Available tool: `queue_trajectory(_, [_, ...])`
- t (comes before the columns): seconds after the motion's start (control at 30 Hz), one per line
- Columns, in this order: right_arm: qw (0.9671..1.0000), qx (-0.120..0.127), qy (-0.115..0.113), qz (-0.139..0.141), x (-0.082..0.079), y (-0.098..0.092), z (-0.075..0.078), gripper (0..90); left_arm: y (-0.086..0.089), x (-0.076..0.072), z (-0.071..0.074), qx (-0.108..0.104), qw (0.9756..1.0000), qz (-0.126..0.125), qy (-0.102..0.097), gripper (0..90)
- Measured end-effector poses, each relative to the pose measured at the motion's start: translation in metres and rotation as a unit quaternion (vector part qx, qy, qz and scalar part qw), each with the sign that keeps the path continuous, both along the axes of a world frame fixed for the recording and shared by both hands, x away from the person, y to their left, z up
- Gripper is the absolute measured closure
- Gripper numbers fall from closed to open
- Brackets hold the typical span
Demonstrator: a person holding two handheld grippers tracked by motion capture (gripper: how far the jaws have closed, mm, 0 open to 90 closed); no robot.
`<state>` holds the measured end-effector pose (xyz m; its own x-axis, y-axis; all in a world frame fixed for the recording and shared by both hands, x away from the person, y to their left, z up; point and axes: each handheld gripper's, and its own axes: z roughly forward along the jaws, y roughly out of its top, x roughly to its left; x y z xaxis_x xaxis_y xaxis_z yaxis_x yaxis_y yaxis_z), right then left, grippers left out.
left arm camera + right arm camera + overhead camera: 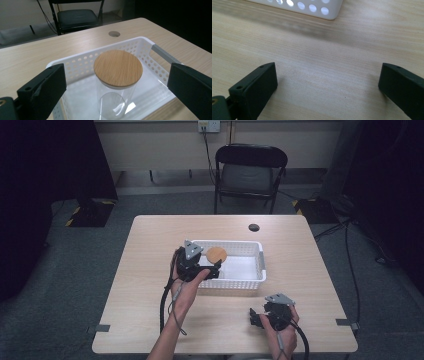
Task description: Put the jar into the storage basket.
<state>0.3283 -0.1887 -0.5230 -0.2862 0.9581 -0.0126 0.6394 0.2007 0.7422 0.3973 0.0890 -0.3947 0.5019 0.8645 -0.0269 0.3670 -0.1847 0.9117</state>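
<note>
the glass jar (113,100) with its wooden lid (118,68) stands upright inside the white basket (160,72), at its left end. the left gripper (212,269) sits just beside the jar, jaws wide, holding nothing. the right gripper (257,316) waits well apart, spread wide, empty.

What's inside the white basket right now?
A clear glass jar with a round wooden lid stands in the white basket. The lid hides the jar's contents from above.
</note>
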Motion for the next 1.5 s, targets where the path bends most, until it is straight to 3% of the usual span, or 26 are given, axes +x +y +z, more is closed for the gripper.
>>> queue_trajectory(0.23, [1.0000,0.000,0.000,0.000,0.000,0.000,0.000,1.2,0.012,-0.011,-0.002,-0.019,0.9998,0.006,0.003,1.9])
queue_trajectory(0.37, [1.0000,0.000,0.000,0.000,0.000,0.000,0.000,1.2,0.017,-0.019,-0.005,-0.018,0.9997,0.015,-0.002,1.9])
queue_trajectory(0.8, [1.0000,0.000,0.000,0.000,0.000,0.000,0.000,1.2,0.028,-0.045,-0.026,-0.027,0.9993,0.027,0.008,1.9])
queue_trajectory(1.03, [1.0000,0.000,0.000,0.000,0.000,0.000,0.000,1.2,0.032,-0.059,-0.039,-0.022,0.9991,0.036,0.009,1.9])
queue_trajectory(1.33, [1.0000,0.000,0.000,0.000,0.000,0.000,0.000,1.2,0.041,-0.066,-0.068,-0.034,0.9975,0.048,0.040,1.9])
queue_trajectory(1.5, [1.0000,0.000,0.000,0.000,0.000,0.000,0.000,1.2,0.043,-0.067,-0.084,-0.011,0.9959,0.066,0.062,1.9])
